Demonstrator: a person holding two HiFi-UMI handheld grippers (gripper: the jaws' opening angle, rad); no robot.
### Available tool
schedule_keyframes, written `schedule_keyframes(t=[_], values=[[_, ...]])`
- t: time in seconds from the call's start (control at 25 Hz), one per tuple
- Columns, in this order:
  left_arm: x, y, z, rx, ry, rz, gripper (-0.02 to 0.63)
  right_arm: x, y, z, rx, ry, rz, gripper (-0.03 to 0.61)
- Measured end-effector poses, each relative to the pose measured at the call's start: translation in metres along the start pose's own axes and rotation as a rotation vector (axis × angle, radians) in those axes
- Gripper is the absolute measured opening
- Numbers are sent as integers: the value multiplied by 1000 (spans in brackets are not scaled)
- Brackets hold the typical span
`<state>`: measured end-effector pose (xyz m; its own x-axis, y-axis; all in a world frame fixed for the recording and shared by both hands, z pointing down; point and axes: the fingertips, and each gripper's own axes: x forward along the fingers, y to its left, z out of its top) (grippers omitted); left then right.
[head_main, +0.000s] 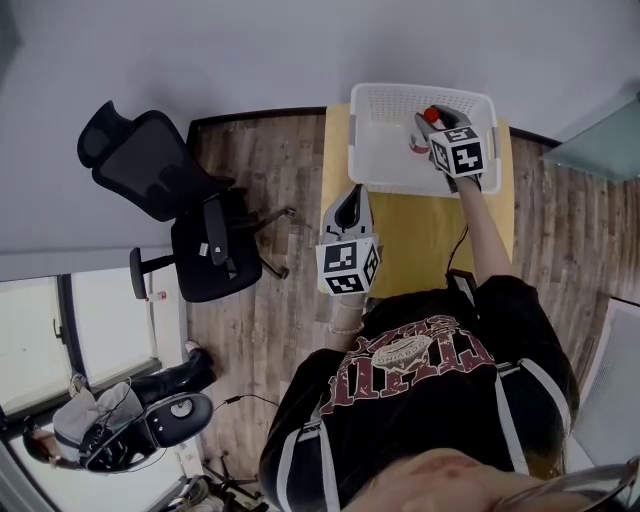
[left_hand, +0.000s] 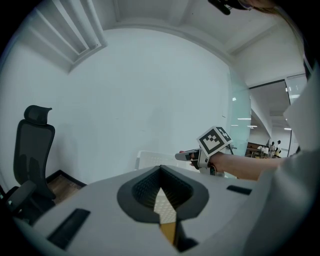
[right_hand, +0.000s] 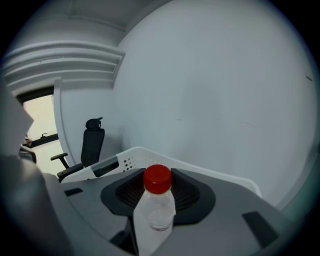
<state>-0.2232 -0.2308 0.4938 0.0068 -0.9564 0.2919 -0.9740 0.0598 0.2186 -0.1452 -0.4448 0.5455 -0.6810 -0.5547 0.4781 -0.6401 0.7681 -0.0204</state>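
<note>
A clear plastic bottle (head_main: 420, 142) with a red cap (head_main: 431, 115) hangs over the white perforated basket (head_main: 400, 92) at the far end of the yellow table (head_main: 420, 235). My right gripper (head_main: 425, 128) is shut on it. In the right gripper view the bottle (right_hand: 157, 207) stands upright between the dark pads, with the basket rim (right_hand: 150, 152) behind it. My left gripper (head_main: 349, 197) hovers at the table's near left edge, jaws together and holding nothing. In the left gripper view its jaws (left_hand: 162, 200) point toward the basket (left_hand: 150, 160) and the right gripper (left_hand: 192, 156).
A black office chair (head_main: 175, 200) stands on the wood floor left of the table; it also shows as a chair (left_hand: 32, 150) at the left gripper view's left. A grey wall runs behind the basket. A wheeled base with clutter (head_main: 140, 430) sits at the lower left.
</note>
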Motion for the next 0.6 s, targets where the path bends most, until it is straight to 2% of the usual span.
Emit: schedule_keyframes(t=[0.6], values=[[3, -25, 11, 25, -22, -75, 48, -69, 19, 35, -10, -100, 42, 167]])
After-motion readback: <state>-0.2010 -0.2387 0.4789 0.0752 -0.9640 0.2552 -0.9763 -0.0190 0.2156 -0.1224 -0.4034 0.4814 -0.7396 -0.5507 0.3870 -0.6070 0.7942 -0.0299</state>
